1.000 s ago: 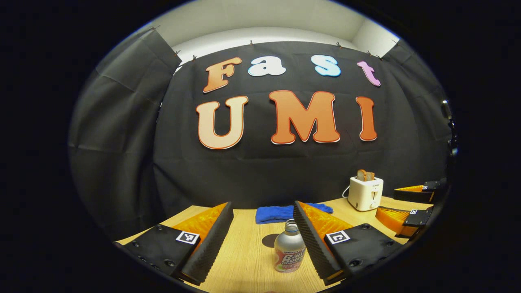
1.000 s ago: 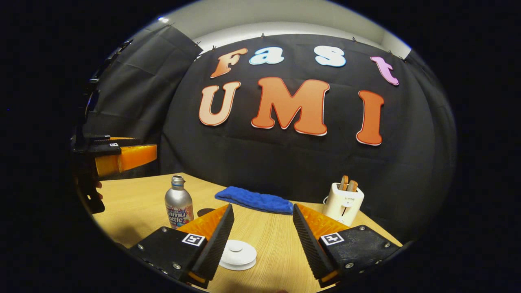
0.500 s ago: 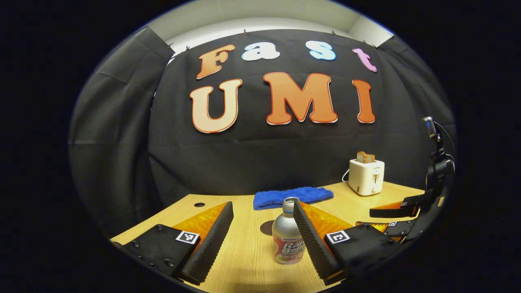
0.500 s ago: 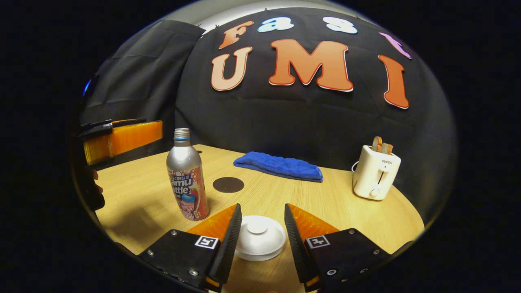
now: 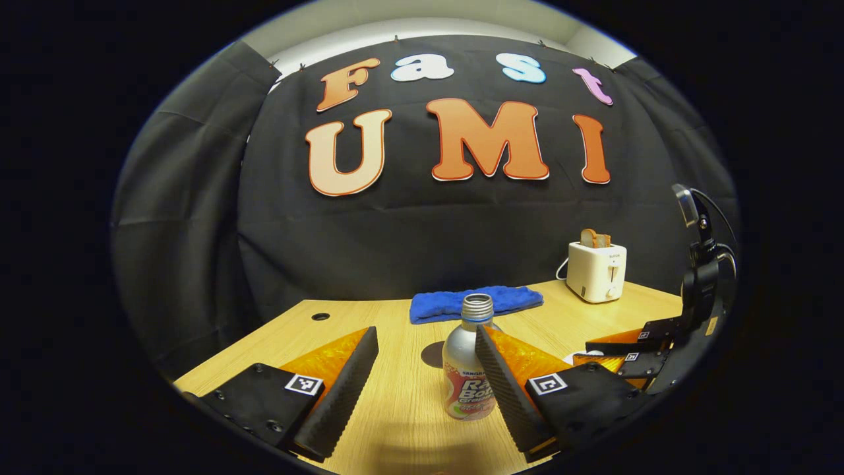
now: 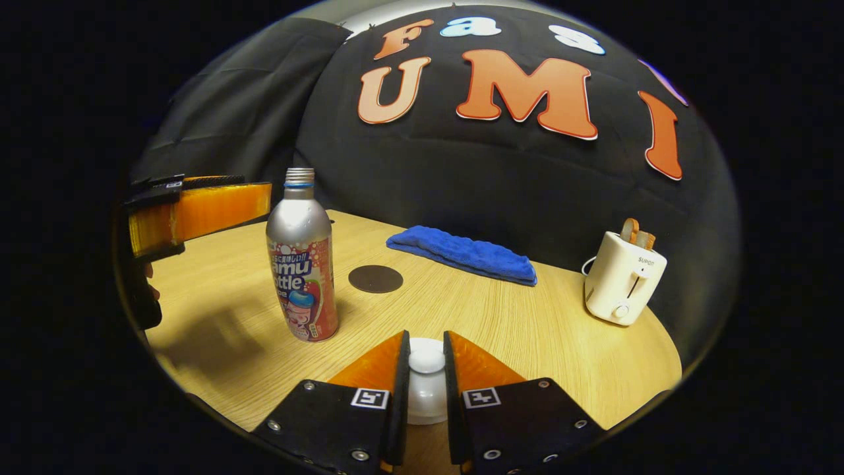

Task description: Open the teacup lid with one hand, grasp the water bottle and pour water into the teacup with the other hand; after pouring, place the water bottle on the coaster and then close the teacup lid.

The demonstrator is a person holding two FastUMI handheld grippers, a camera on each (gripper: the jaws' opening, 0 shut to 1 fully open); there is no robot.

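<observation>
The right gripper is sitting low over the white teacup lid, its two fingers drawn in close on either side of the lid's knob; whether both are pressing on it I cannot tell. In the left gripper view this gripper is showing near the table's right edge.

The left gripper is hanging with its fingers wide apart, gripping nothing. The bottle is standing upright on the table between them, close by the right finger; contact is not clear. In the right gripper view the left gripper is reaching in from the left edge, level with the bottle's shoulder and just beside it.

The dark round coaster is lying bare behind the bottle, toward the table's far edge. A blue towel is lying along the far edge, and a white toaster with bread in its slots is standing near the far right corner. The cup beneath the lid is mostly hidden by the fingers.
</observation>
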